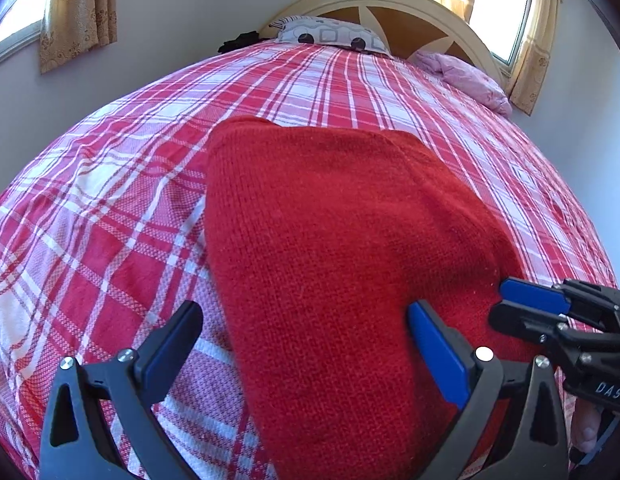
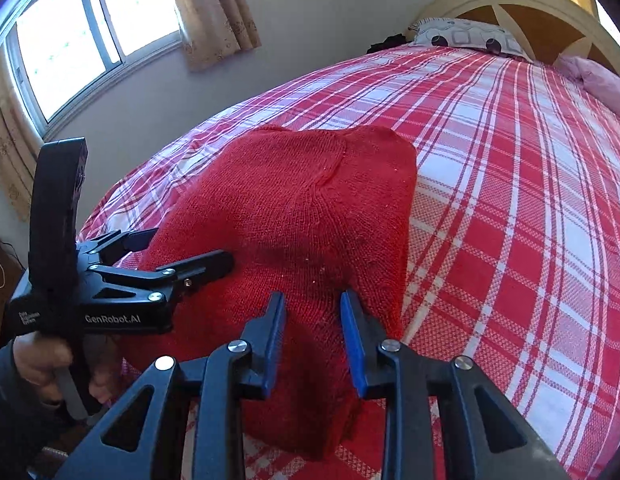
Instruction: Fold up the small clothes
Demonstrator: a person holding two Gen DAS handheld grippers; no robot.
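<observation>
A red knitted garment lies folded in a long shape on the red-and-white plaid bed sheet. My left gripper is open wide, one finger on each side of the garment's near end; the right wrist view shows the left gripper at the garment's left edge. My right gripper hovers over the near right part of the garment, its blue pads a narrow gap apart with red knit showing between them but nothing pinched. The left wrist view has the right gripper at the garment's right edge.
At the head of the bed lie a grey patterned pillow and a crumpled pink cloth, against a curved headboard. A person's hand holds the left gripper's handle. Curtained windows flank the bed.
</observation>
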